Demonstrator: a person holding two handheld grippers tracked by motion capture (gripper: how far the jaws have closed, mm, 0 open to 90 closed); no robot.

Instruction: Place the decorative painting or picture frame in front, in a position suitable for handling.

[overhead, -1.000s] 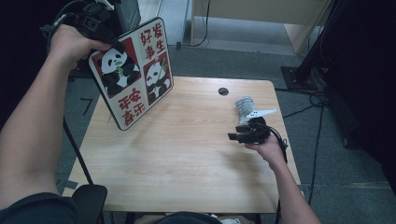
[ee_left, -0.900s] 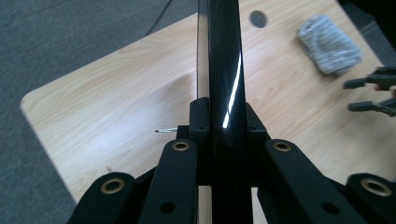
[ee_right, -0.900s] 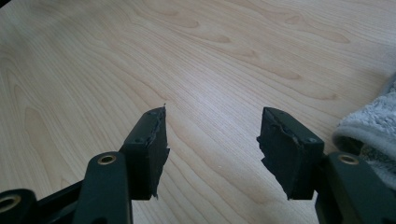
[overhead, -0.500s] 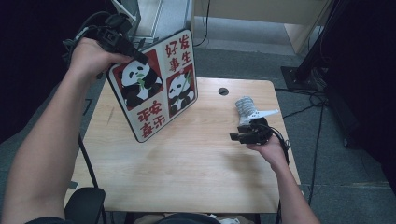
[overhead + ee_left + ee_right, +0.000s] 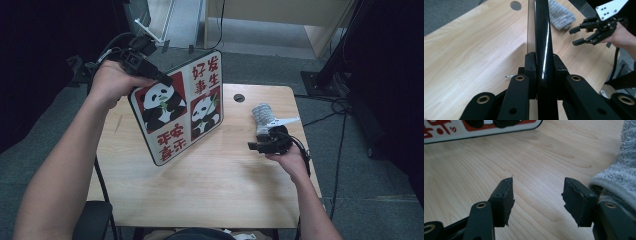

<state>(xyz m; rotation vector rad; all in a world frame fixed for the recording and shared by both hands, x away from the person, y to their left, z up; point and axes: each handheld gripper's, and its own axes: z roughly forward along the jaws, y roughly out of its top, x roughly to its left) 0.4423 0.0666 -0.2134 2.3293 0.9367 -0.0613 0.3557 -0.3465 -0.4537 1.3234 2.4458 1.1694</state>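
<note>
The wooden tabletop (image 5: pixel 210 185) carries a panda board (image 5: pixel 180 107), tilted with its lower corner on the wood, its top edge clenched in the left gripper (image 5: pixel 150 67). The right gripper (image 5: pixel 260 146) hovers, jaws released, beside a grey cloth (image 5: pixel 262 114).

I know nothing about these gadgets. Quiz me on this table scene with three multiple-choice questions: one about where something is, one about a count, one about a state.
1. Where does the grey cloth lie?
A. On the floor
B. On the table, beside the right gripper
C. Under the panda board

2. How many pandas are pictured on the board?
A. Two
B. Four
C. One

3. How is the left gripper?
A. Open over the cloth
B. Lying on the table
C. Shut on the board's edge

Key: 1 B, the high view shows the cloth next to that gripper on the wood. 2 A, two red panels hold one panda each. 3 C, the left gripper view shows its jaws clamped on the black rim.
</note>
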